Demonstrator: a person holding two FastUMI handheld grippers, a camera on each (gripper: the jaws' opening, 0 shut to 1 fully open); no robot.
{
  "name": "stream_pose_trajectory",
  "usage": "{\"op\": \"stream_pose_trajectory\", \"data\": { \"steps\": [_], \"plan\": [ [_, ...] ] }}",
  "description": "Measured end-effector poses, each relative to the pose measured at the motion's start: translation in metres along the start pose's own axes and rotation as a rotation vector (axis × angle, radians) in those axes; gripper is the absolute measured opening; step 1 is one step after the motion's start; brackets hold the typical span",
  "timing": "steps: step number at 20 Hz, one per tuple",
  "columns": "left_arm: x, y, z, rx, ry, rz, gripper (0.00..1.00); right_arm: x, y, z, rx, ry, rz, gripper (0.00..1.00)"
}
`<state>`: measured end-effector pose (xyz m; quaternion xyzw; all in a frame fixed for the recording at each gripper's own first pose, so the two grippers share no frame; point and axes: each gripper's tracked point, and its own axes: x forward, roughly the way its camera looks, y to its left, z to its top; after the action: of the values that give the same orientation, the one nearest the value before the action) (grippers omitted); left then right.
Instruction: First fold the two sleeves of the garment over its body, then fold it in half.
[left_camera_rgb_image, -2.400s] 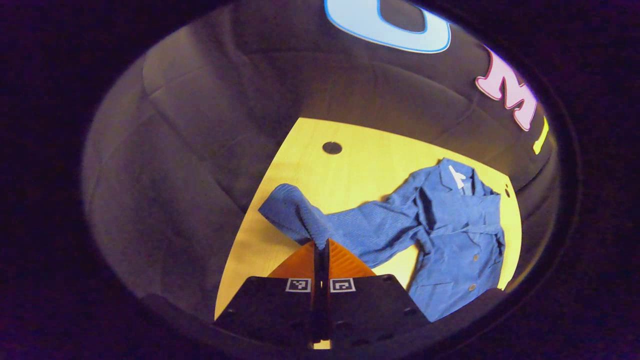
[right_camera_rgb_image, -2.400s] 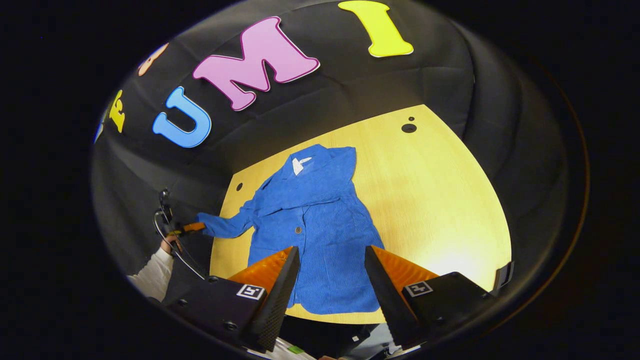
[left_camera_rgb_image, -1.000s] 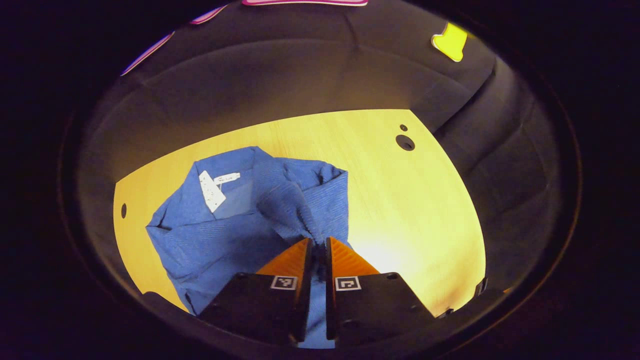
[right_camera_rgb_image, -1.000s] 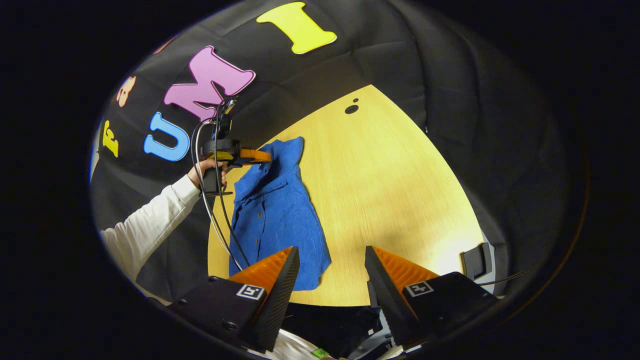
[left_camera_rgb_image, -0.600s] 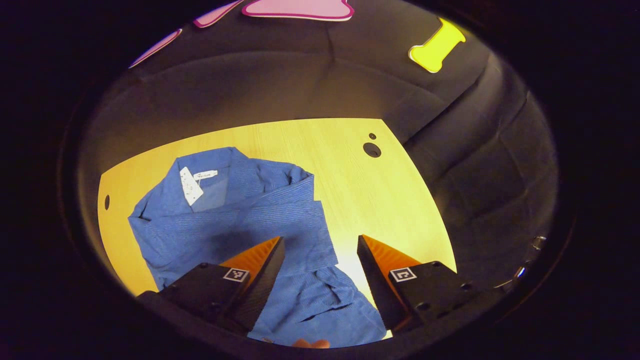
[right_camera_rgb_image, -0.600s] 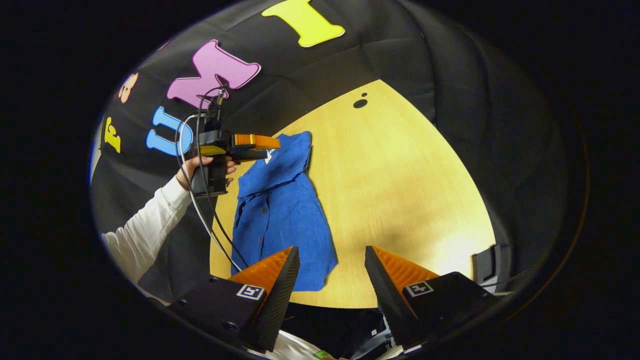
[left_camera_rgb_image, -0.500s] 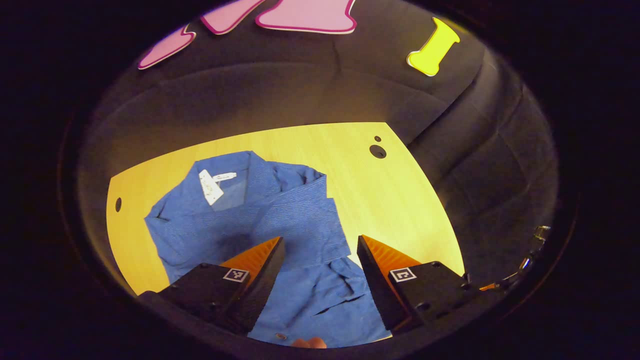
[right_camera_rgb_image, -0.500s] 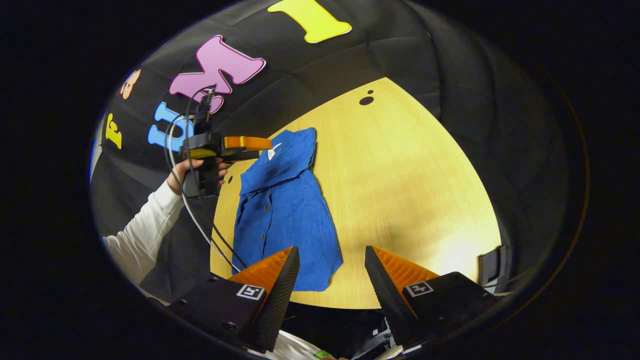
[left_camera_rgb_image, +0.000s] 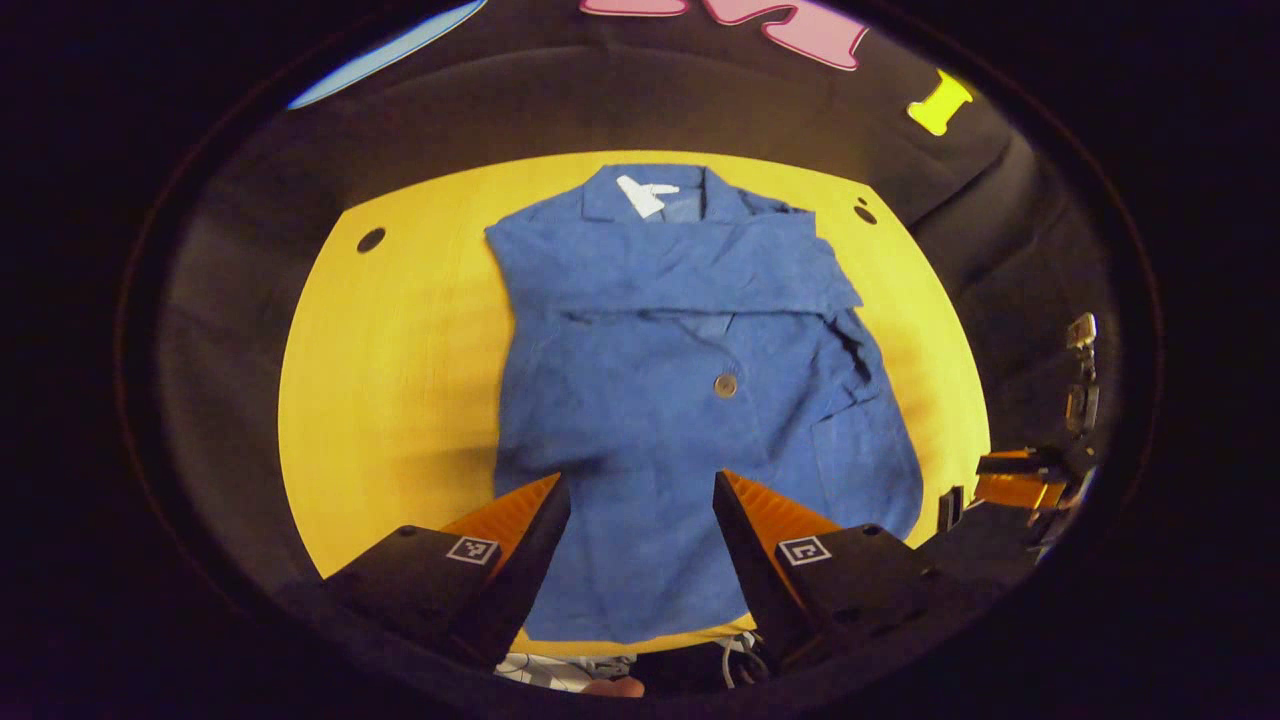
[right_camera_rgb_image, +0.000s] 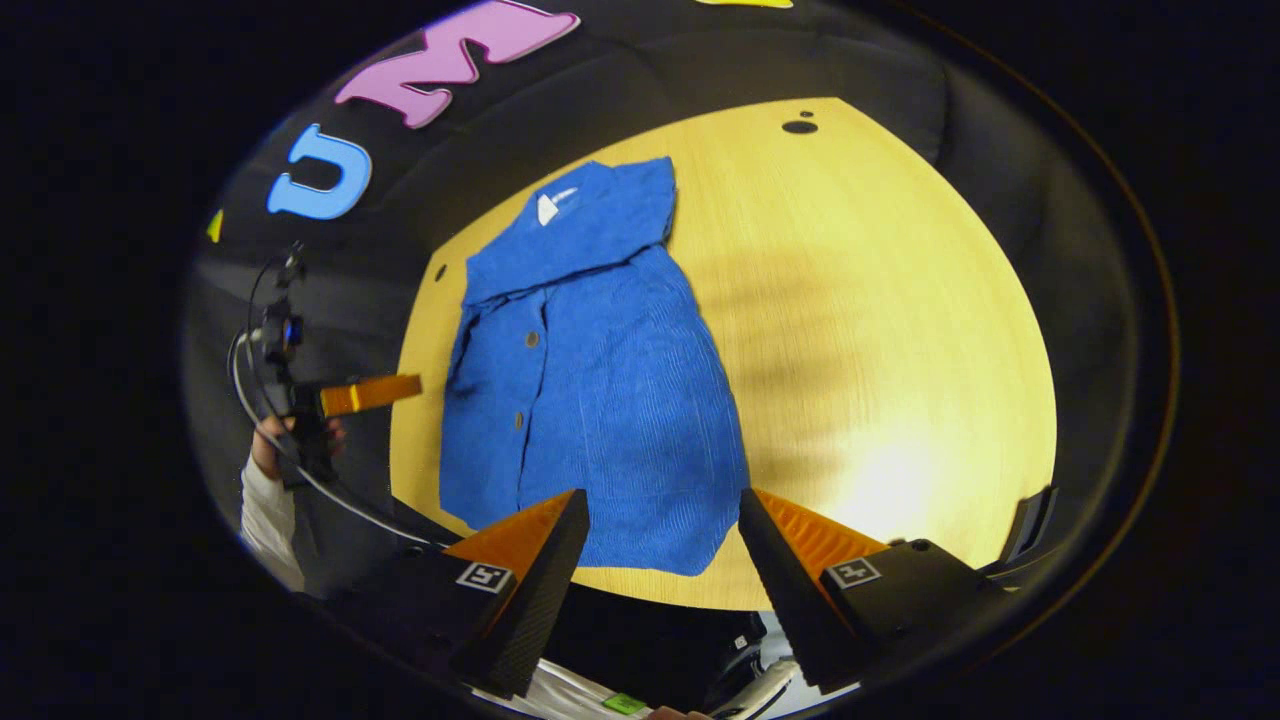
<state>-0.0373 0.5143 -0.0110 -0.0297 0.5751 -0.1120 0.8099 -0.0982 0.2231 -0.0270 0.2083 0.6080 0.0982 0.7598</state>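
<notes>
You are holding the left gripper and right gripper wide apart, gripping nothing, above the jacket; its unreadable white neck label is showing at upper centre.

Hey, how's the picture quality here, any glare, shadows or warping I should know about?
Left gripper view: fisheye bends the table edge into a curve; the blue jacket looks slightly soft. Right gripper view: bright glare on the table near, a soft shadow beside the jacket, jacket sharper.
</notes>
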Motion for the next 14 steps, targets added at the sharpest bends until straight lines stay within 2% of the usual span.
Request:
{"op": "stream_pose_trajectory", "data": {
  "steps": [3,5,7,14],
  "plan": [
    [0.018,0.043,-0.067,-0.108,0.097,0.034,0.84,0.019,-0.016,-0.007,0.0,0.076,-0.111,0.99],
    [0.027,0.056,-0.094,-0.146,0.137,0.058,0.86,0.029,-0.018,-0.013,-0.003,0.123,-0.145,0.99],
    [0.035,0.071,-0.117,-0.175,0.183,0.074,0.84,0.039,-0.029,-0.022,-0.002,0.178,-0.211,0.99],
    [0.067,0.076,-0.156,-0.169,0.307,0.068,0.85,0.06,-0.049,-0.056,-0.061,0.286,-0.324,0.99]
  ]
}}
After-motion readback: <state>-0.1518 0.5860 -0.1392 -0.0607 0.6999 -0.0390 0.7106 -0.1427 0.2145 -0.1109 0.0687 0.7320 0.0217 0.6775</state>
